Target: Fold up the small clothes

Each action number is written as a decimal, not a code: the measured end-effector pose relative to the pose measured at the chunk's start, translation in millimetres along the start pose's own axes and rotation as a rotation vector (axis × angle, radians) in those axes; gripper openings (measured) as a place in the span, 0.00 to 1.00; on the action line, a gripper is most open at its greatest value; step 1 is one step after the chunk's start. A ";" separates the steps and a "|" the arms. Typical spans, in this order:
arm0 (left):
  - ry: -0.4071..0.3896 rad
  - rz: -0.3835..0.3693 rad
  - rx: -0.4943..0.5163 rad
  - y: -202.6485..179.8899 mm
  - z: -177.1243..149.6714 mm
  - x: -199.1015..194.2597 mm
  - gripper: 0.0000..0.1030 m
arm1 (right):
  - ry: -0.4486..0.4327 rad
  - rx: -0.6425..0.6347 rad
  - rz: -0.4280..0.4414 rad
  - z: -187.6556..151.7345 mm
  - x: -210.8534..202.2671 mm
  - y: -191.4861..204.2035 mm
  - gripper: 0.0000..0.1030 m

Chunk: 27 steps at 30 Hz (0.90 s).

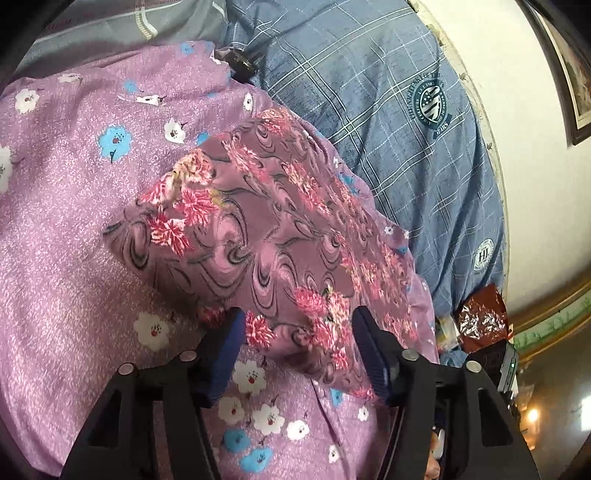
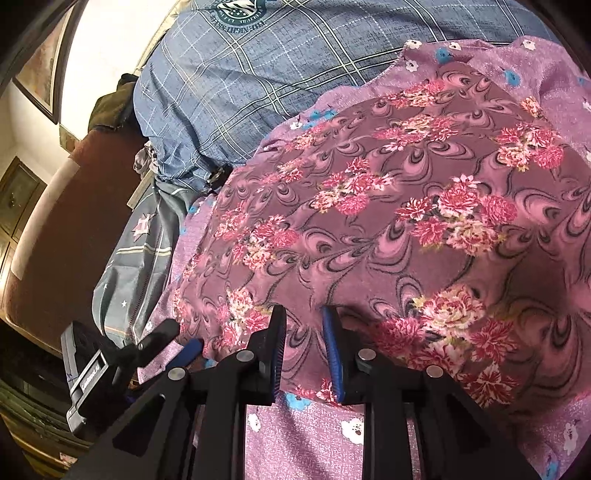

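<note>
A small maroon cloth (image 1: 266,229) with red flowers and swirls lies on a larger lilac cloth (image 1: 74,221) printed with white and blue blossoms. My left gripper (image 1: 299,315) stands wide over its near corner. The corner lies flat between the blue pads, which do not press on it. In the right wrist view the same maroon cloth (image 2: 406,206) fills the middle. My right gripper (image 2: 304,314) has its jaws close together, pinching the cloth's near edge. One of the left gripper's fingers (image 2: 162,334) shows at the cloth's left corner.
A blue plaid bedcover (image 1: 388,129) with round crests lies beyond the cloths. Grey bedding (image 1: 122,22) sits at the far left. A shiny brown packet (image 1: 480,317) rests by the white wall (image 1: 517,110). A brown padded bed edge (image 2: 55,240) runs along the left.
</note>
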State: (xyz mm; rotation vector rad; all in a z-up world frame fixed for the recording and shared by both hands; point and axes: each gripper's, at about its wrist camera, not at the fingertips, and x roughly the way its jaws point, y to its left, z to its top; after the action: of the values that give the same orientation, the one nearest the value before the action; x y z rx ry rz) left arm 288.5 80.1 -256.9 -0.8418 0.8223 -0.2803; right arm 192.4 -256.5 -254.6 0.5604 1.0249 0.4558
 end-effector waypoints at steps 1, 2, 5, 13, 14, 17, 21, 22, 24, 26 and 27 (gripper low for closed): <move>-0.003 0.006 0.003 -1.2 0.6 -0.4 0.63 | -0.006 -0.006 0.004 -0.2 -1.6 1.0 0.22; -0.003 0.009 0.001 -2.2 1.5 -1.5 0.65 | -0.014 -0.015 0.010 -0.7 -3.6 2.4 0.22; -0.005 0.034 -0.012 -2.0 4.1 0.7 0.65 | 0.002 -0.041 -0.016 -3.1 2.2 7.3 0.22; -0.033 0.264 0.117 -27.4 -3.5 -7.6 0.65 | -0.029 -0.112 -0.131 -7.3 3.4 14.8 0.21; -0.035 0.324 0.151 -33.2 -7.3 -9.2 0.65 | -0.076 -0.148 -0.172 -7.4 -2.3 19.5 0.21; 0.012 0.409 0.193 -44.1 -16.0 -6.4 0.67 | -0.160 -0.211 -0.238 -8.9 -11.1 29.9 0.21; 0.101 0.358 0.061 -43.3 -8.5 10.0 0.69 | -0.215 -0.270 -0.273 -7.2 -14.5 43.7 0.21; 0.097 0.340 0.031 -43.3 -4.4 11.5 0.71 | -0.210 -0.268 -0.265 -7.0 -14.9 43.3 0.21; 0.097 0.285 -0.031 -44.9 4.7 16.7 0.71 | -0.206 -0.263 -0.263 -5.7 -13.5 43.2 0.21; 0.097 0.270 -0.062 -44.2 14.0 22.6 0.71 | -0.213 -0.258 -0.259 -4.9 -14.7 43.4 0.21; 0.084 0.268 -0.067 -45.6 17.9 25.0 0.71 | -0.216 -0.255 -0.257 -4.0 -15.3 43.0 0.21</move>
State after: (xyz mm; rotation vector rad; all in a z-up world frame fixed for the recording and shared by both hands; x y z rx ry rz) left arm 322.5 47.1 -228.9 -0.7760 1.0163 -0.0523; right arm 178.0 -231.6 -219.0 0.2390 0.8035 0.2850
